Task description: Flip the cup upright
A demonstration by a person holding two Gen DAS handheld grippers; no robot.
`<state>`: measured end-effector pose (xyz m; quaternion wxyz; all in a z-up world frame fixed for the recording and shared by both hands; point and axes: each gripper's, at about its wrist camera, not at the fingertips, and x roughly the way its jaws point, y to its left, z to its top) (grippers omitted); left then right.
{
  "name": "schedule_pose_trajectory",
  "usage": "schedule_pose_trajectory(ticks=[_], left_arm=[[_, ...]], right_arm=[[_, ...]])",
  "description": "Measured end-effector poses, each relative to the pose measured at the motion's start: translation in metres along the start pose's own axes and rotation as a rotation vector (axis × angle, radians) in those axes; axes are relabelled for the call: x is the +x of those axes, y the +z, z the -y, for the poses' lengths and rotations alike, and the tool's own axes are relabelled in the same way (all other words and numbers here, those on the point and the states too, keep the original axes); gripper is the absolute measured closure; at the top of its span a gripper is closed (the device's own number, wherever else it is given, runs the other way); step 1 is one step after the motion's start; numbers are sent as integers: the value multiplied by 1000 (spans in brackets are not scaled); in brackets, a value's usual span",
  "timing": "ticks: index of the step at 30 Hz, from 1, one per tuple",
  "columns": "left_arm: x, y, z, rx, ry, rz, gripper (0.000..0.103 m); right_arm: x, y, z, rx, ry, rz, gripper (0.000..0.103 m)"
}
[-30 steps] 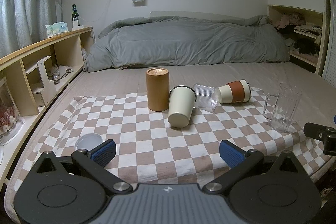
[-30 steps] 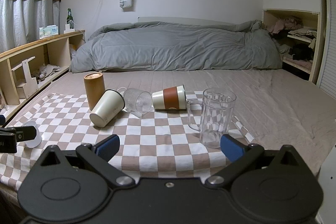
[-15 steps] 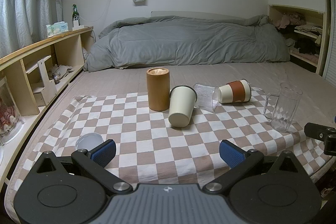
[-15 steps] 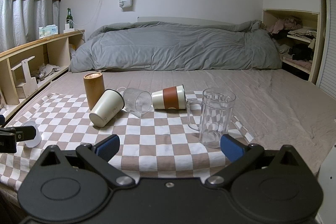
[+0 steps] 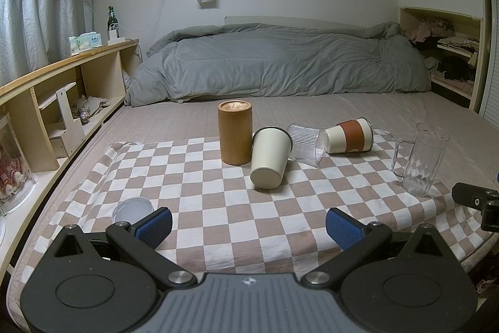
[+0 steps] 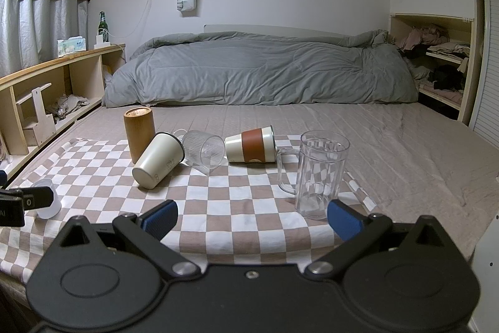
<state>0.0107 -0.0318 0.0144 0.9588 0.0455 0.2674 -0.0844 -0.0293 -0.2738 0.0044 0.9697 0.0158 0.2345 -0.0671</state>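
Note:
Three cups lie on their sides on the checkered cloth [image 5: 218,208]: a cream cup [image 5: 269,158] [image 6: 159,159] leaning on a wooden cylinder [image 5: 234,137] [image 6: 138,131], a clear ribbed cup [image 5: 305,142] [image 6: 202,151], and a cream cup with a brown sleeve [image 5: 349,135] [image 6: 251,145]. A clear handled mug [image 5: 419,159] [image 6: 319,173] stands upright at the right. My left gripper [image 5: 249,228] is open and empty near the cloth's front edge. My right gripper [image 6: 252,219] is open and empty, its right pad [image 6: 344,222] just in front of the mug.
A small white cup [image 5: 133,209] [image 6: 46,202] stands upright at the cloth's front left, by my left gripper. A grey duvet [image 5: 280,61] lies at the back of the bed. Wooden shelves [image 5: 62,102] run along the left, more shelves [image 5: 449,52] at the right.

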Motion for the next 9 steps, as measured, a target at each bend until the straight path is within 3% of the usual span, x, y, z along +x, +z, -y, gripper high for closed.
schedule_pose_trajectory(ticks=[9], left_arm=[[0,-1,-1,-1,4,-1,0]], right_arm=[[0,0,0,-1,1,-1,0]])
